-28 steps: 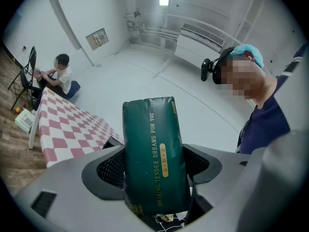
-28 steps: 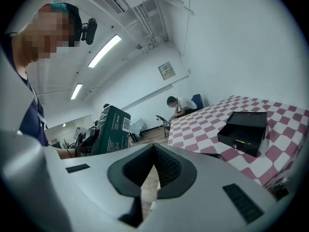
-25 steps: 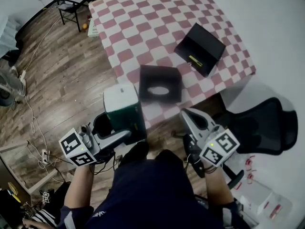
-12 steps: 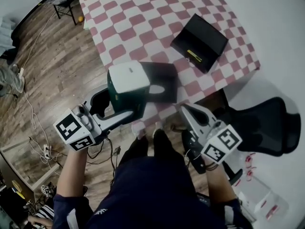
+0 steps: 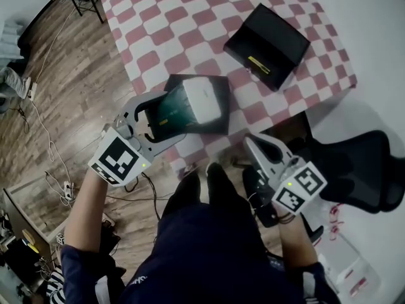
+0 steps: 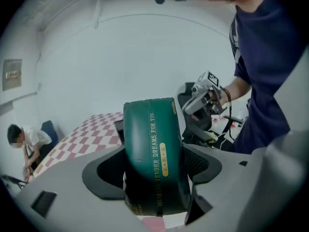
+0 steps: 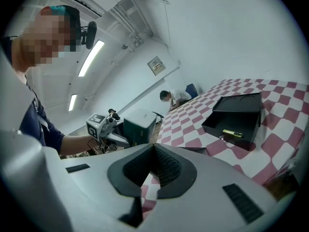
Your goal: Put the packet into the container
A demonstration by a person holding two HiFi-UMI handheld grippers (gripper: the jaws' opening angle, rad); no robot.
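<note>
A dark green packet (image 5: 179,109) with a white end (image 5: 201,100) is clamped between the jaws of my left gripper (image 5: 161,122). It lies tilted over the black container (image 5: 219,124) at the near edge of the checkered table (image 5: 190,18). I cannot tell whether it touches the container. The left gripper view shows the green packet (image 6: 152,149) filling the gap between the jaws, gold print along its side. My right gripper (image 5: 266,154) hangs below the table edge to the right, jaws closed together on nothing. Its own view shows the pads (image 7: 161,166) meeting.
An open black box (image 5: 266,43) with a yellow-green item inside lies farther right on the table. A black office chair (image 5: 357,170) stands at the right. Wooden floor with cables (image 5: 44,151) lies to the left. A person (image 7: 174,96) sits at the table's far end.
My left gripper has carried the packet up from beside the table edge, forward and right, tipping it over the black container. The right gripper has hardly moved.
</note>
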